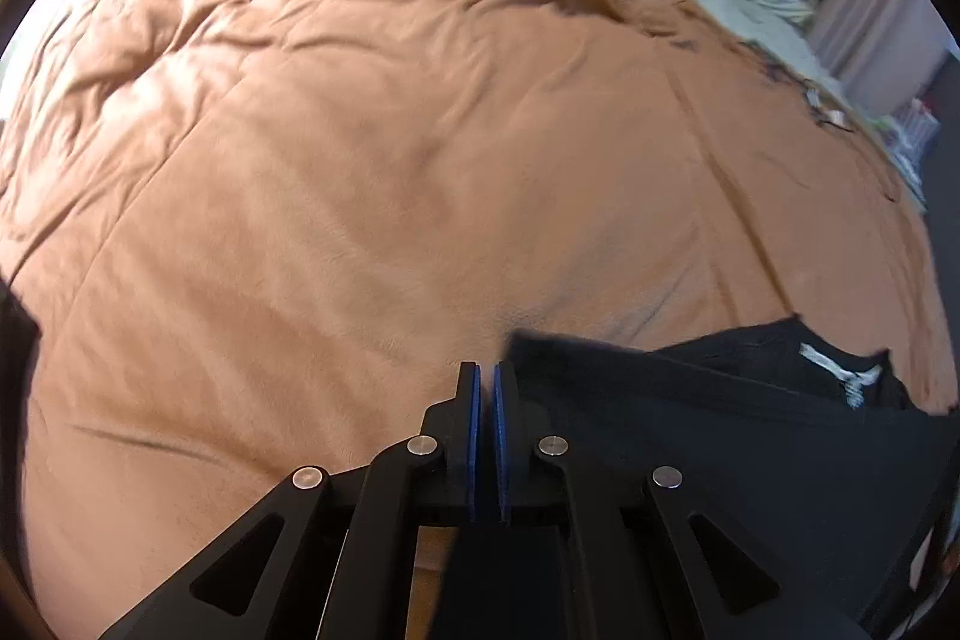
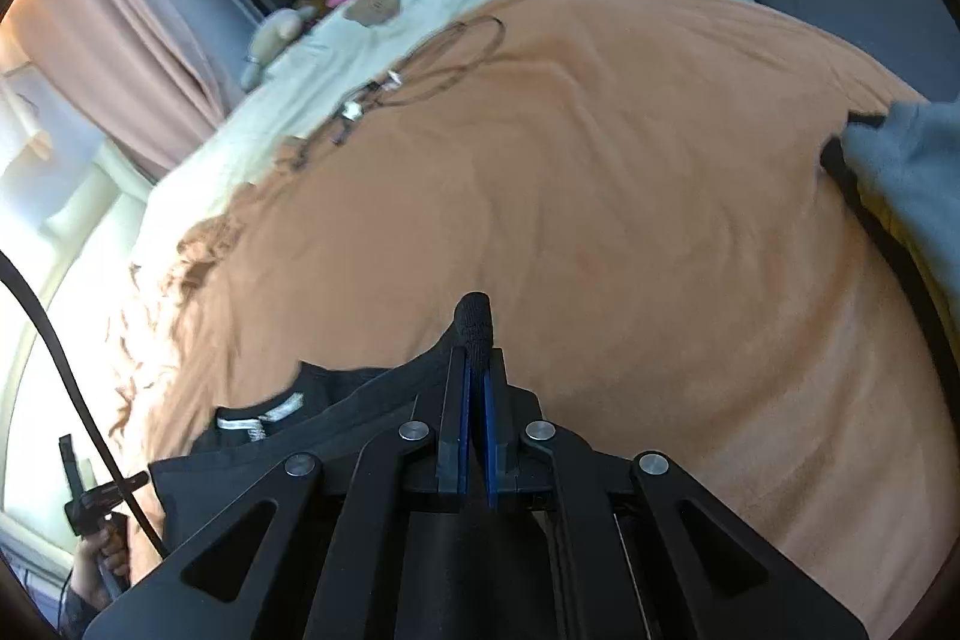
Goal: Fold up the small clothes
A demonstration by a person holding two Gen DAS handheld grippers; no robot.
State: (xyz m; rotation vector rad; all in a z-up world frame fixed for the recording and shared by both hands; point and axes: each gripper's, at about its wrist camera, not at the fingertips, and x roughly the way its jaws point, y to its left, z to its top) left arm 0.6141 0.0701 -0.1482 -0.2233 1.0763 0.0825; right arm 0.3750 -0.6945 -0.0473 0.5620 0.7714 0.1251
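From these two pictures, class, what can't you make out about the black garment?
- Garment type: left wrist view, lower part hidden behind the left tool.
- Label text: right wrist view, too small and blurred.
- Left tool's grip: fabric not visibly between its pads.

We see only part of the black shirt [image 1: 690,400] — its lower half runs under the left gripper [image 1: 487,382] and off the frame. In the right view, the grey cloth [image 2: 912,160] is cut by the edge, and the cord [image 2: 420,64] on the bed [image 2: 600,160] is too small to identify.
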